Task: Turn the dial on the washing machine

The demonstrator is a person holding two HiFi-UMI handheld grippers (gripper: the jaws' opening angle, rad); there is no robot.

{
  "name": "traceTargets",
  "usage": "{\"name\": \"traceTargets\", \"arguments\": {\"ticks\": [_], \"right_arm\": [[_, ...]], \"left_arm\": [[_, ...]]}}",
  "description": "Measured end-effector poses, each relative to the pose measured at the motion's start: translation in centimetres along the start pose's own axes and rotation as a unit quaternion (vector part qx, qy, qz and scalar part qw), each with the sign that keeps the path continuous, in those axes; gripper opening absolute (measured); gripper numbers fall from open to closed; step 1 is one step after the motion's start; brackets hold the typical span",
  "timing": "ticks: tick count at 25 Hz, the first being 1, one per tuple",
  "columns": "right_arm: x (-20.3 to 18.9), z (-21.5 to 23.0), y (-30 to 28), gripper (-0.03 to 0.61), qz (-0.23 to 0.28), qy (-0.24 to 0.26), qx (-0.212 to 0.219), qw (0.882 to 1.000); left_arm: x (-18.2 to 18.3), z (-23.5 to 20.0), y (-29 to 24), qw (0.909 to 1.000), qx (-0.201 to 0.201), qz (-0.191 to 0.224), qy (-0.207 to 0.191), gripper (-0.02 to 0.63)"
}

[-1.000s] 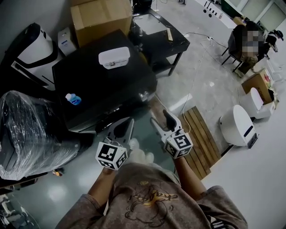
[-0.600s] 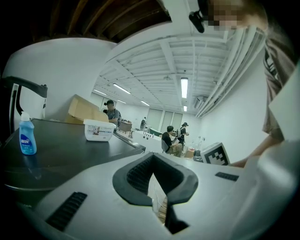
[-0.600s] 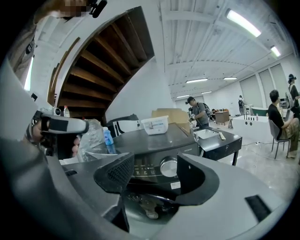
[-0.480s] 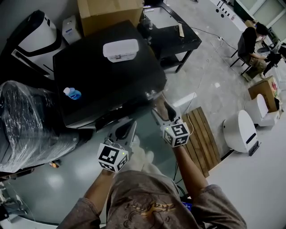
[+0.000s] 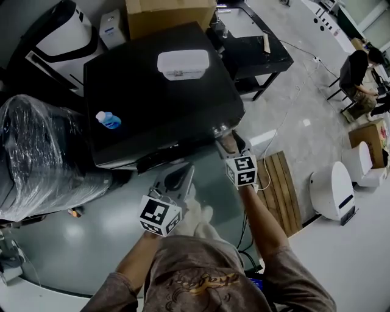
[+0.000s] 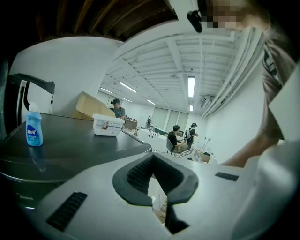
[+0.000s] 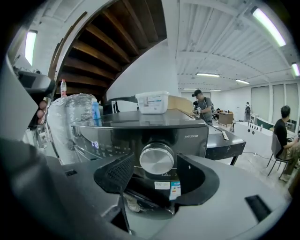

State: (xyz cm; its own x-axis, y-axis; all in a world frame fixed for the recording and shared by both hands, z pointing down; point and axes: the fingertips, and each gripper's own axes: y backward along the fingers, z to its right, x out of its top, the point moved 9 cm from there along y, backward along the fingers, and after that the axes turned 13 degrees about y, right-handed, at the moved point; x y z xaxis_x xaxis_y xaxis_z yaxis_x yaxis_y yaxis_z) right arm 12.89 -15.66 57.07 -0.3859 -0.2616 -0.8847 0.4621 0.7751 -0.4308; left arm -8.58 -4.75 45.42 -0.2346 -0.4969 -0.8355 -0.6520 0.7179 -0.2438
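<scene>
The black washing machine (image 5: 159, 103) fills the middle of the head view, and its silver dial (image 5: 220, 130) sits at the front right corner. My right gripper (image 5: 229, 144) is open and right in front of it. In the right gripper view the dial (image 7: 156, 159) stands between the two dark pads of the right gripper (image 7: 156, 174), which look a little apart from its sides. My left gripper (image 5: 175, 178) hangs lower and to the left, before the machine's front. In its own view the left gripper (image 6: 153, 157) is shut on nothing.
A blue bottle (image 5: 108, 119) and a white box (image 5: 183, 64) stand on the machine's lid. A plastic-wrapped bulk (image 5: 42, 152) is at the left, a cardboard box (image 5: 167, 12) behind. A black table (image 5: 256, 42), a wooden pallet (image 5: 281, 189) and a white device (image 5: 332, 192) lie right.
My right gripper has moved forward and up to the dial. The left gripper has kept its place below the machine's front. The head view has shifted toward the machine.
</scene>
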Motion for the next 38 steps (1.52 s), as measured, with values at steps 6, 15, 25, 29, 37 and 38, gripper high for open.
{"name": "traceTargets", "arguments": {"ticks": [6, 15, 25, 29, 37, 38], "right_arm": [[-0.3, -0.2, -1.5, 0.252, -0.009, -0.006, 0.000, 1.000], [-0.5, 0.0, -1.8, 0.239, -0.004, -0.040, -0.011, 0.999], [-1.1, 0.8, -1.5, 0.236, 0.016, -0.150, 0.008, 0.989], [-1.4, 1.0, -1.6, 0.236, 0.023, -0.184, 0.017, 0.983], [-2.0, 1.3, -1.6, 0.235, 0.039, -0.277, 0.031, 0.960], [-2.1, 1.4, -1.6, 0.235, 0.041, -0.289, 0.032, 0.956]], "left_arm": [[0.0, -0.4, 0.1, 0.9999, 0.011, -0.002, 0.001, -0.008], [-0.3, -0.7, 0.1, 0.9999, 0.015, -0.006, 0.005, -0.008], [-0.5, -0.3, -0.4, 0.9998, 0.015, -0.015, 0.006, -0.008], [-0.6, -0.3, -0.4, 0.9998, 0.014, -0.016, 0.005, -0.008], [-0.5, -0.4, -0.4, 0.9997, 0.016, -0.020, 0.003, -0.008], [-0.5, -0.4, -0.4, 0.9997, 0.016, -0.021, 0.003, -0.008]]}}
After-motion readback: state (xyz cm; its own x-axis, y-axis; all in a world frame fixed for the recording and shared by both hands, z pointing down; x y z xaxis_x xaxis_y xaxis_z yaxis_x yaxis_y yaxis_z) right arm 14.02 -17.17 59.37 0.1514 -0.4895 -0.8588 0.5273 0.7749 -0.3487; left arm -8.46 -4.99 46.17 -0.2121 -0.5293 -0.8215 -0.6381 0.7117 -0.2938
